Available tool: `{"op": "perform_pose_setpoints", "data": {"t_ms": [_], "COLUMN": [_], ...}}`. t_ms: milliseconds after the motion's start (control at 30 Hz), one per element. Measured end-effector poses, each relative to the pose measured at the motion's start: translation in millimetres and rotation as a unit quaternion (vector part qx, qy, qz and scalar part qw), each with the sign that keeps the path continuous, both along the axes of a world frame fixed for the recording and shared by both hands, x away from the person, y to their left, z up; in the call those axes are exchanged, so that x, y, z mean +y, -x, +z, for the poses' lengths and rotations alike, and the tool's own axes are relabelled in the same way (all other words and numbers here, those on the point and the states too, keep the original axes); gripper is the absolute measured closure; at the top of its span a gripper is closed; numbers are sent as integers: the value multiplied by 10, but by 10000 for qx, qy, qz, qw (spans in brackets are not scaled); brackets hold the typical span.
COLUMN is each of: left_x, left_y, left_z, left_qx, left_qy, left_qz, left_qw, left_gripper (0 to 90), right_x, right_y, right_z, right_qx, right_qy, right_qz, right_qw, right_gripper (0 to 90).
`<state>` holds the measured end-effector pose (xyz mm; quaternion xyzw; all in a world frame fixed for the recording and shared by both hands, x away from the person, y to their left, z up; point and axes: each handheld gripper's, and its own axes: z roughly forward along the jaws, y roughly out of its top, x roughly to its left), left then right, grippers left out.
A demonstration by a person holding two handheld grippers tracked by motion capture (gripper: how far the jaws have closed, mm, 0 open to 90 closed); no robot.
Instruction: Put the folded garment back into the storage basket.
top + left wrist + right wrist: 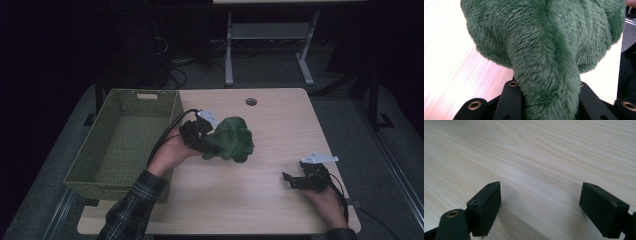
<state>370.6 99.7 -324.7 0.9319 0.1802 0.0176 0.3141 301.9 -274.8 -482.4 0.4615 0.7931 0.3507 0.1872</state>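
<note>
Left hand-held gripper (204, 142): clamped on green plush toy (231, 139), 3 o'clock of basket (120, 145).
Right hand-held gripper (290, 180): jaws apart above surface (270, 125).

green plush toy (231, 139) | fuzzy, bunched | clamped in jaws, lifted over table, beside basket (121, 145)

A dim room with grey floor (280, 70) and a white-legged desk frame (270, 35) behind.

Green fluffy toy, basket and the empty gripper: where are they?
Toy (231, 139), high view: middle of its fluffy body.
Basket (141, 94), high view: far rim.
Right gripper (289, 180), high view: between its open fingertips.
</note>
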Motion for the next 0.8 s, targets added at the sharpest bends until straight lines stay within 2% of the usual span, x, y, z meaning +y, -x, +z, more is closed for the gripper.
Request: {"op": "perform_pose_setpoints", "data": {"t_ms": [167, 233, 333, 633, 800], "left_x": [144, 216, 324, 552, 750], "left_y": [-8, -18, -20, -2, 18], "left_z": [112, 169, 251, 339, 401], "left_qx": [-30, -73, -123, -207, -296], "left_qy": [35, -56, -64, -106, -120], "left_qz": [137, 140, 239, 529, 707], "left_qw": [9999, 9999, 9996, 9983, 9970], "left_gripper": [731, 731, 732, 732, 731], "right_x": [0, 0, 0, 0, 0], "right_y": [0, 0, -1, -1, -1], "right_z": [0, 0, 0, 0, 0], "right_qx": [1, 0, -2, -3, -5], "right_qy": [-2, -2, -5, -6, -2], "right_qz": [-4, -5, -12, -12, -16], "right_qw": [10000, 10000, 10000, 10000, 10000], "right_gripper": [173, 173, 173, 174, 172]}}
